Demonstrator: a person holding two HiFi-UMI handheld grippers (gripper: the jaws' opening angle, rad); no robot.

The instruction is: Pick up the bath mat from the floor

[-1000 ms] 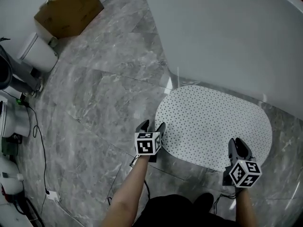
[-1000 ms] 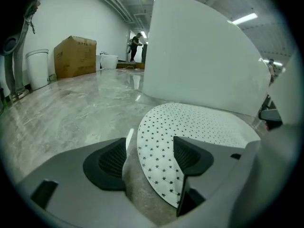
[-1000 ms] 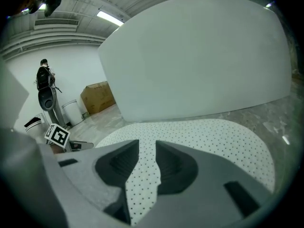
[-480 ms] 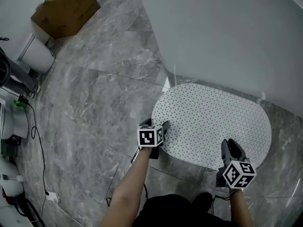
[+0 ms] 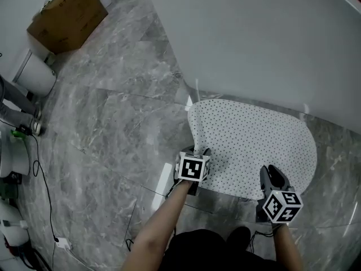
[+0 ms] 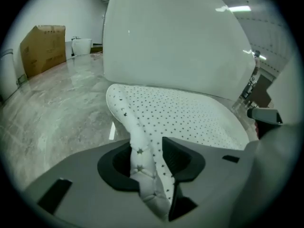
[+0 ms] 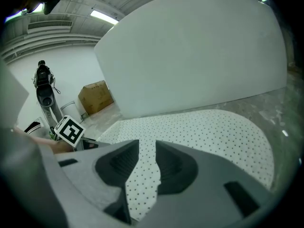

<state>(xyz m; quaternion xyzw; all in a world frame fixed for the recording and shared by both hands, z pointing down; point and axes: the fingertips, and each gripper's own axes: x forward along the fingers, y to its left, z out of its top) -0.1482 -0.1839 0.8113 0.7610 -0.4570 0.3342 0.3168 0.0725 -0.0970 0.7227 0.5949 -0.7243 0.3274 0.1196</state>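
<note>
At the far left a cardboard box (image 5: pixel 66 16) stands by the wall. Nearer on that side some cables (image 5: pixel 44 168) lie on the grey floor (image 5: pixel 113 123), all well apart from the work. The left gripper (image 6: pixel 148 153) has just been closing its jaws, and they now pinch the near left edge of the bath mat (image 5: pixel 254 145), which rises there in a fold between them. The rest of the white dotted mat lies flat on the floor, with its far side close under the big white bathtub (image 5: pixel 254 38). The right gripper (image 7: pixel 146 160) pinches the near right edge in the same way, its jaws drawn close on the thin cloth. I think the two corners are held so that the mat can come up evenly. The tub wall stands just behind the mat, so the lift probably must go up and toward the person.
</note>
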